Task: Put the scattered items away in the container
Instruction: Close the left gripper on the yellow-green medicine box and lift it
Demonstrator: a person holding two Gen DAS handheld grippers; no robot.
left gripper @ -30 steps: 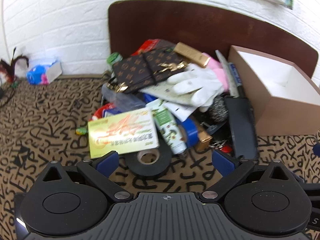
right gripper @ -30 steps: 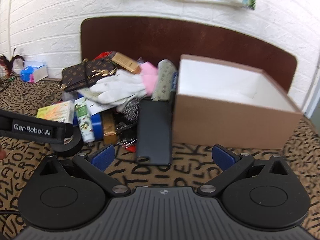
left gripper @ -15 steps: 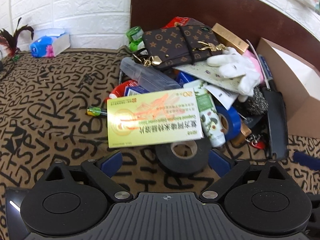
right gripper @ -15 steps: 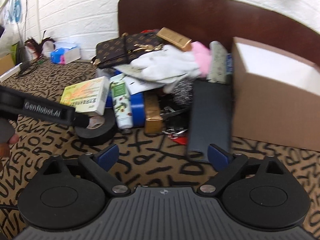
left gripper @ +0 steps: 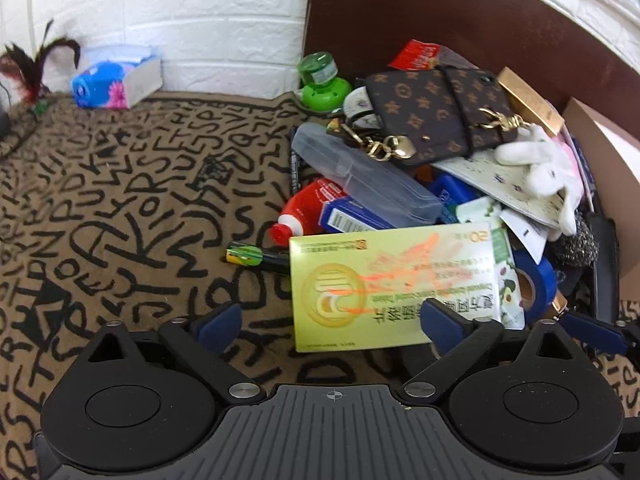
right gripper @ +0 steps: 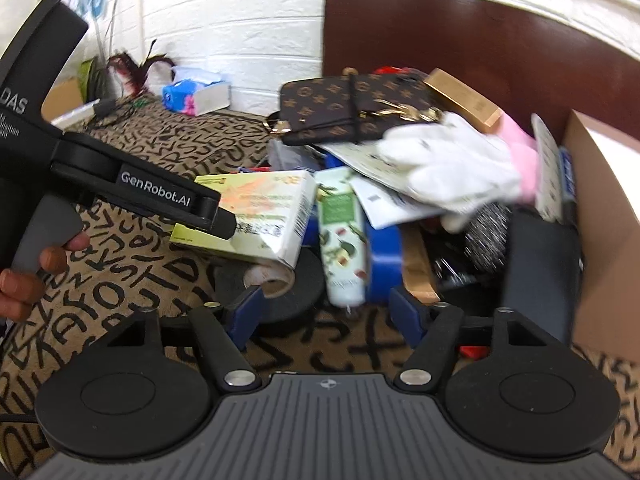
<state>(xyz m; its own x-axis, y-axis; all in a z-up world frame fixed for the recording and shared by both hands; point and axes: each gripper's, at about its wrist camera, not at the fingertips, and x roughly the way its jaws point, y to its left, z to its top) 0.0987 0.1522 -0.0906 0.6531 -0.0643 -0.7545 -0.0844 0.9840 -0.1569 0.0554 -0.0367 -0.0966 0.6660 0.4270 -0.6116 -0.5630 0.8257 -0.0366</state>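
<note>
Right-wrist view: left tool (right gripper: 224, 222) angled onto yellow box (right gripper: 260, 208)

Tan cloth (left gripper: 120, 208) scrawled with black letters. Wall (left gripper: 200, 12) white painted brick; dark brown board (left gripper: 440, 20) behind the heap. Pouch (left gripper: 436, 116) brown with a tan monogram print, gold clasp. Flat carton (left gripper: 384, 284) yellow-green, orange splash, gold emblem. Glove (right gripper: 452, 176) white — pink cuff. Tape roll (left gripper: 536, 284) blue; a second tape roll (right gripper: 296, 292) black. Bottle (left gripper: 308, 208) red with a white cap. Tube (right gripper: 342, 236) white and green. Box (right gripper: 604, 240) brown card outside, white within. Gripper pads (left gripper: 218, 322) blue on black arms — both grippers.
</note>
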